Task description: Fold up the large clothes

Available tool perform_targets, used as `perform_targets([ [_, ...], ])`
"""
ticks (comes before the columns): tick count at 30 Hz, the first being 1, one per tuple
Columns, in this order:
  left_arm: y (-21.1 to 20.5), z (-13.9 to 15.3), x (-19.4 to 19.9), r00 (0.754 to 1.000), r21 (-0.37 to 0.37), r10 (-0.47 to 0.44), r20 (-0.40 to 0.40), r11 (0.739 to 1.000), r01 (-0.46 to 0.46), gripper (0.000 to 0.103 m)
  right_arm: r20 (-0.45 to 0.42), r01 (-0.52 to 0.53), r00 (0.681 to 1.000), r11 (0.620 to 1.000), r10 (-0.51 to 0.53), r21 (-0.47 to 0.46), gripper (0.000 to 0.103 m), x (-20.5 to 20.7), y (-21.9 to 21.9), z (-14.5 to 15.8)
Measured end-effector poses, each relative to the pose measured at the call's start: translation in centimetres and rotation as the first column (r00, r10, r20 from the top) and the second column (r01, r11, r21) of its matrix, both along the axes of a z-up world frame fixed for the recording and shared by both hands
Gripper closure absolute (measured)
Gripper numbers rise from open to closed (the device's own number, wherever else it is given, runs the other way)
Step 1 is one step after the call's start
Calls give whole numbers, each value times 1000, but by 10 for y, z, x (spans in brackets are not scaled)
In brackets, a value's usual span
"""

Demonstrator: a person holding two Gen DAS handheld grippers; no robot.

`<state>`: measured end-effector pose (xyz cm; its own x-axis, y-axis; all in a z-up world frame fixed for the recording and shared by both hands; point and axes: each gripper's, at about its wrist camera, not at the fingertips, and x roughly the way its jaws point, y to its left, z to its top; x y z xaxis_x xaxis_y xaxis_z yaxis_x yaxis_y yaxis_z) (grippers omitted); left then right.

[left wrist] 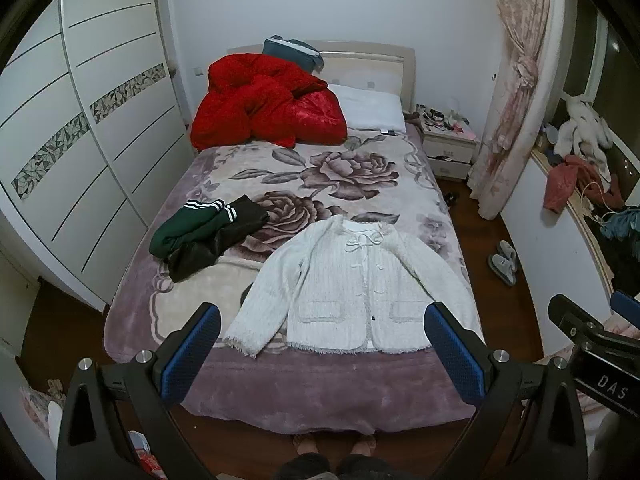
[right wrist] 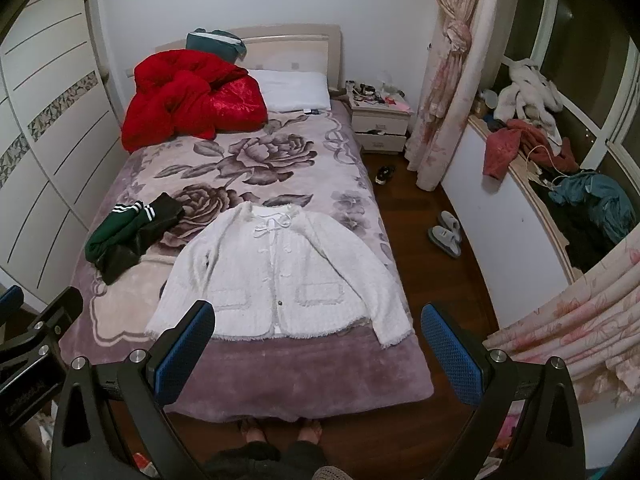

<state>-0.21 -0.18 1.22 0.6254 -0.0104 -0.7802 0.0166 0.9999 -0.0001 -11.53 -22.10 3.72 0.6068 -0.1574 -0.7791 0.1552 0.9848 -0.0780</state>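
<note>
- On the bed [left wrist: 248, 392], near its foot end: white cardigan [left wrist: 352, 280] spread flat, front up, both sleeves out to the sides, bow tie at the neck, hem fringe facing the person.
- Same cardigan in right wrist view [right wrist: 280, 280], lying on the floral blanket [right wrist: 256, 160], nothing on top of it.
- Left gripper [left wrist: 320, 344] held above the foot of the bed, jaws spread wide, blue pads apart, nothing between them, not touching the cardigan.
- Right gripper [right wrist: 318, 340] same pose, jaws wide, empty, off the cloth.
- Each gripper's body shows at the edge of the other's view; they sit side by side.
- Dark green garment with white stripes [left wrist: 200, 228] crumpled with a black piece, left of the cardigan, just beside its sleeve; cannot tell if they touch.
- Red quilt [left wrist: 264, 104] bunched at the head end, white pillow [left wrist: 368, 112] beside it.
- Nightstand [left wrist: 448, 148] right of the headboard, cluttered top.
- Grey slippers [right wrist: 446, 234] on the wood floor right of the bed.
- Clothes heaped on the window ledge [right wrist: 532, 140], far right.
- Person's feet [right wrist: 280, 430] at the foot of the bed.
</note>
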Motion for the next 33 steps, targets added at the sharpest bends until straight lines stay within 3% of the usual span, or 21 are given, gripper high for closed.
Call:
perform_targets([
  [3, 3, 1, -1, 1000, 0, 0, 3, 1000, 0, 0, 5, -3, 1000, 1000, 3, -1, 0, -5, -2, 10],
  [33, 5, 11, -14, 1000, -10, 3, 26, 1000, -3, 0, 19, -31, 999, 1000, 31, 1, 0, -6, 12, 9],
])
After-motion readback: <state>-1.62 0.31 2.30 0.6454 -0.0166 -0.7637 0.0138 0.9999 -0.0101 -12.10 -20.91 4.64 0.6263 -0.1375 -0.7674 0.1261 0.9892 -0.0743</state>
